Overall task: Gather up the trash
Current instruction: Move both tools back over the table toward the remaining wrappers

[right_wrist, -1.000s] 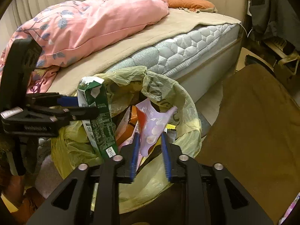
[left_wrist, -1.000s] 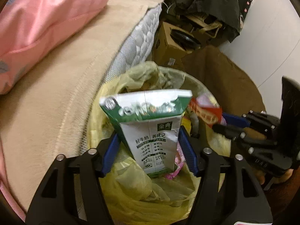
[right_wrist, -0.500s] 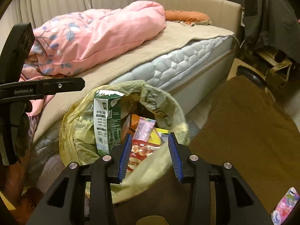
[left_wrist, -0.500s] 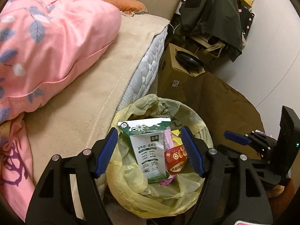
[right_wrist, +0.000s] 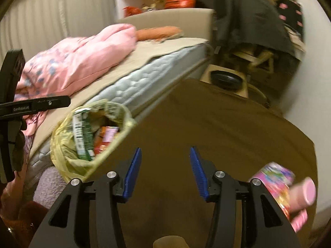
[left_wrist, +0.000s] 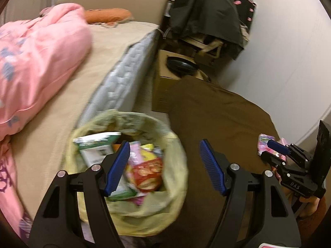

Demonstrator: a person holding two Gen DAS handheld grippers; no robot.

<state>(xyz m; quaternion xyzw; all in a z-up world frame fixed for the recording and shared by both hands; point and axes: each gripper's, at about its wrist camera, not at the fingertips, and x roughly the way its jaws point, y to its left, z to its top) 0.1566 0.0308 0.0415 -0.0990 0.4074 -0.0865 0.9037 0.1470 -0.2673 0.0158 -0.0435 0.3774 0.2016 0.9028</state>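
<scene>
A bin lined with a yellow bag point(left_wrist: 132, 210) point(right_wrist: 62, 136) stands beside the bed. In it a green-and-white milk carton point(left_wrist: 95, 150) point(right_wrist: 81, 136) stands upright among snack wrappers point(left_wrist: 146, 171). My left gripper point(left_wrist: 164, 166) hangs above the bin's right rim, open, nothing between its jaws. My right gripper point(right_wrist: 165, 172) is over the brown cloth point(right_wrist: 206, 128), its jaws opening and empty. A colourful pink packet point(right_wrist: 277, 177) point(left_wrist: 265, 146) lies on the cloth by the right gripper's right finger, with a pink tube point(right_wrist: 306, 194) beside it.
A bed with a grey mattress point(left_wrist: 124, 78) and a pink quilt point(left_wrist: 35, 57) runs along the left. A cardboard box point(left_wrist: 165, 82) with a black round thing on it stands beyond the cloth, a dark garment point(left_wrist: 204, 12) over a chair behind. A white wall is at the right.
The left gripper has let go of the milk carton, which now stands in the bin, and has risen and drawn back. The right gripper has left the bin, swung right over the cloth and widened.
</scene>
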